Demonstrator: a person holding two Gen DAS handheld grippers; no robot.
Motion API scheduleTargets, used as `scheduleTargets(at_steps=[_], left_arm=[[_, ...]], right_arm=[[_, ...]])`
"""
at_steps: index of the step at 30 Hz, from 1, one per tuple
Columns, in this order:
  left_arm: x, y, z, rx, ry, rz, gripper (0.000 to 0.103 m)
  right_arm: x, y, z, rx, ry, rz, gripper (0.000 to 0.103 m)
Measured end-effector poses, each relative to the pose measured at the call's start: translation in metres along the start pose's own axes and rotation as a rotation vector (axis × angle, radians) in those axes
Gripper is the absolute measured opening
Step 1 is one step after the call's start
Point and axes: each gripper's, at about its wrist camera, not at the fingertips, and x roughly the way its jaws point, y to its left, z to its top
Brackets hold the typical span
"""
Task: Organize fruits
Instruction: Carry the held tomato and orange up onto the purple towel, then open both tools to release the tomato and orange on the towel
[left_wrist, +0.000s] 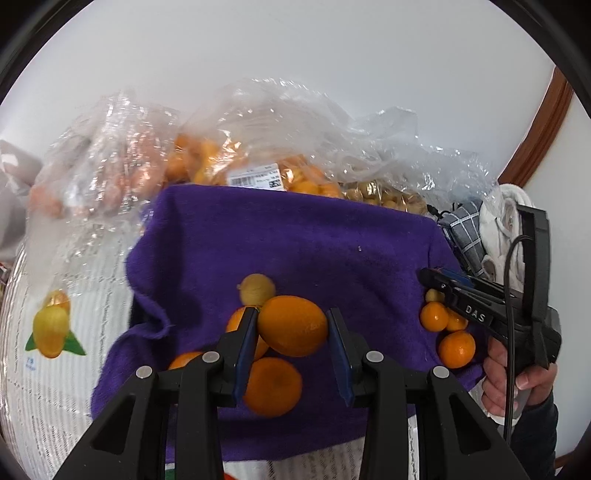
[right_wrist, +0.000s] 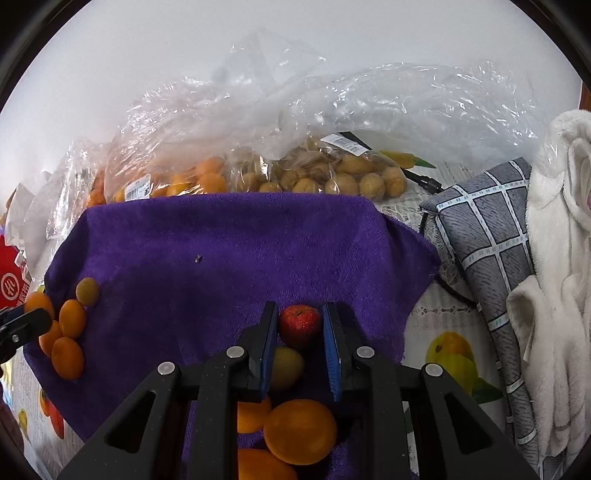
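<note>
- The purple cloth (left_wrist: 295, 240) is spread on the worktop and is taken as the landmark.
- An orange (left_wrist: 292, 325) is framed between the fingers of the left gripper (left_wrist: 291, 325) over the near part of the cloth; a gap is visible at the right finger, so a firm grip cannot be confirmed.
- Further oranges (left_wrist: 271, 386) and a yellowish fruit (left_wrist: 256, 290) are clustered around it on the cloth.
- A small red fruit (right_wrist: 300, 325) is bracketed by the narrowly spread fingers of the right gripper (right_wrist: 300, 325) at the cloth's near edge; contact cannot be told.
- Bagged fruit (right_wrist: 332, 177) is stacked behind the cloth's far edge.
- A grey checked fabric (right_wrist: 487, 236) is placed to the right of the cloth.
</note>
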Motion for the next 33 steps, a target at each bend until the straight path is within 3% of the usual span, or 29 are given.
scheduleTargets(at_steps=[11,21,26,30,33], left_arm=[[0.026,-0.017,-0.001,0.052,0.057,0.043,0.035],[0.035,-0.012,-0.002,0.06,0.054,0.082,0.035],[0.041,-0.023,-0.002,0.11,0.052,0.128,0.036],[0.041,-0.024,-0.003,0.115,0.058,0.129,0.036],[0.038,-0.021,-0.005,0.091,0.073,0.112,0.041]], right_arm=[[-0.033,0.001,-0.016,-0.02,-0.044,0.014,0.038],[-0.051,0.0,-0.032,-0.004,-0.052,0.031,0.038],[-0.055,0.002,-0.039,-0.01,-0.05,0.023,0.038],[-0.059,0.003,-0.045,-0.015,-0.048,0.015,0.038],[-0.062,0.002,-0.049,-0.017,-0.044,0.008,0.038]])
